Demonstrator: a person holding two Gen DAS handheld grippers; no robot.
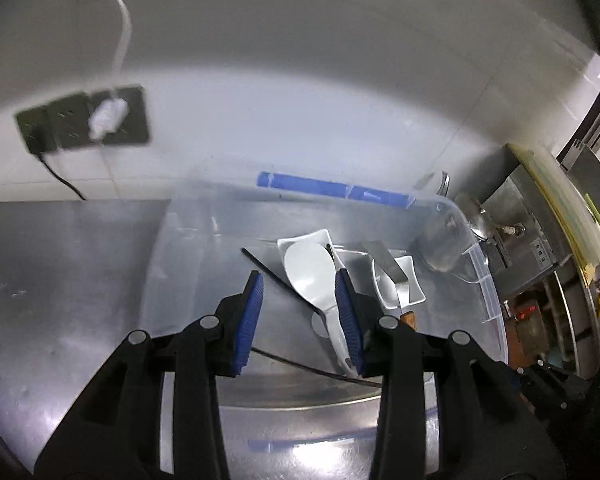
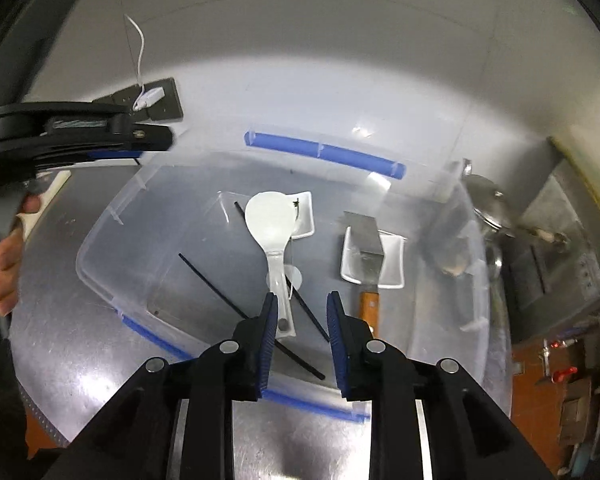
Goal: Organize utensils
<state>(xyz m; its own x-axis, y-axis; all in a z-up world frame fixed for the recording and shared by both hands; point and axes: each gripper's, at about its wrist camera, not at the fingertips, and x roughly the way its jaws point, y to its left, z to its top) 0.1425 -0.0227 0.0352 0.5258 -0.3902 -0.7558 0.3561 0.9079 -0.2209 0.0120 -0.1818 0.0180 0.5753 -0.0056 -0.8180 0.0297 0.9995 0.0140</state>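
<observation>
Currently both hand-held grippers hang part-open and empty above the clear plastic bin [image 2: 100, 248] on the steel worktop [image 2: 60, 344]: left hand-held gripper [image 1: 300, 316], right hand-held gripper [image 2: 302, 334]. Any next pick is probably best made by the handle, jaws square across it. Inside lie a white rice paddle [image 2: 269, 220], black chopsticks [image 2: 216, 288], two white dishes [image 2: 392, 268] and a wooden-handled scraper [image 2: 366, 248].
</observation>
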